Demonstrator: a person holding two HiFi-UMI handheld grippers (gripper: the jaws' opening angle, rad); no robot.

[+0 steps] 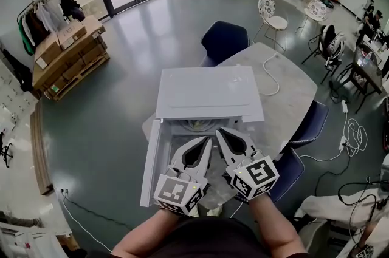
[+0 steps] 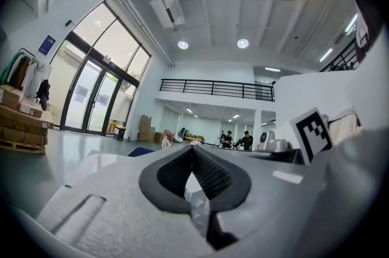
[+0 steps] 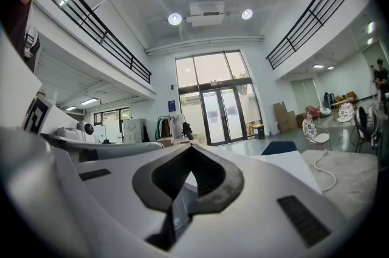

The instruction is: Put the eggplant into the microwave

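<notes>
A white microwave [image 1: 209, 93] stands on a marble table [image 1: 295, 90], with its door [image 1: 151, 159] swung open to the left. No eggplant shows in any view; only a pale round shape [image 1: 197, 125] is visible in the cavity mouth. My left gripper [image 1: 209, 139] and right gripper [image 1: 219, 130] are side by side just in front of the opening, pointing at it. The left gripper [image 2: 193, 147] has its tips together with nothing between them. The right gripper [image 3: 191, 146] is likewise shut and empty.
A white cable [image 1: 271, 78] lies on the table right of the microwave. A dark blue chair [image 1: 223, 38] stands behind the table, two more [image 1: 311, 123] at its right edge. Stacked cardboard boxes [image 1: 67, 53] sit on a pallet at the far left.
</notes>
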